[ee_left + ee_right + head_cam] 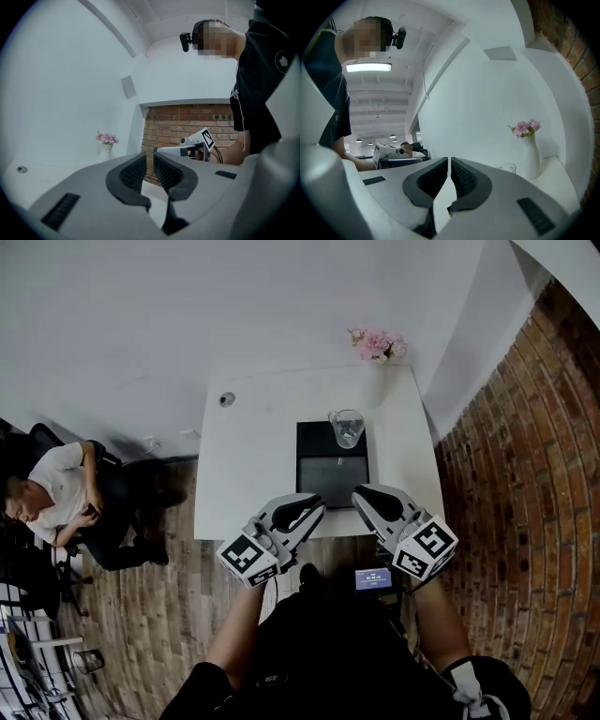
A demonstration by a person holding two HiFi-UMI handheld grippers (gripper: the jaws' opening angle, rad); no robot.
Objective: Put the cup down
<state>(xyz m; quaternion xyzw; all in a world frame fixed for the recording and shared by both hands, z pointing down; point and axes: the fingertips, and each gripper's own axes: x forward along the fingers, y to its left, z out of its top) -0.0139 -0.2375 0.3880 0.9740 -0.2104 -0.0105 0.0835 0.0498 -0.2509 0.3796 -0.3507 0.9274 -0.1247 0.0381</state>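
A clear glass cup (346,427) stands upright on the far edge of a black square mat (331,474) on the white table (253,456). In the right gripper view only the cup's rim (506,167) shows above the jaw. Both grippers hang side by side over the table's near edge, well short of the cup. My left gripper (319,505) (150,161) has its jaws nearly together, with nothing between them. My right gripper (358,493) (449,164) is shut and empty too. Neither touches the cup.
A white vase of pink flowers (378,345) (528,140) stands at the table's far right corner. A small round fitting (225,398) sits at the far left. A brick wall (525,446) runs along the right. A person (56,493) sits at the left.
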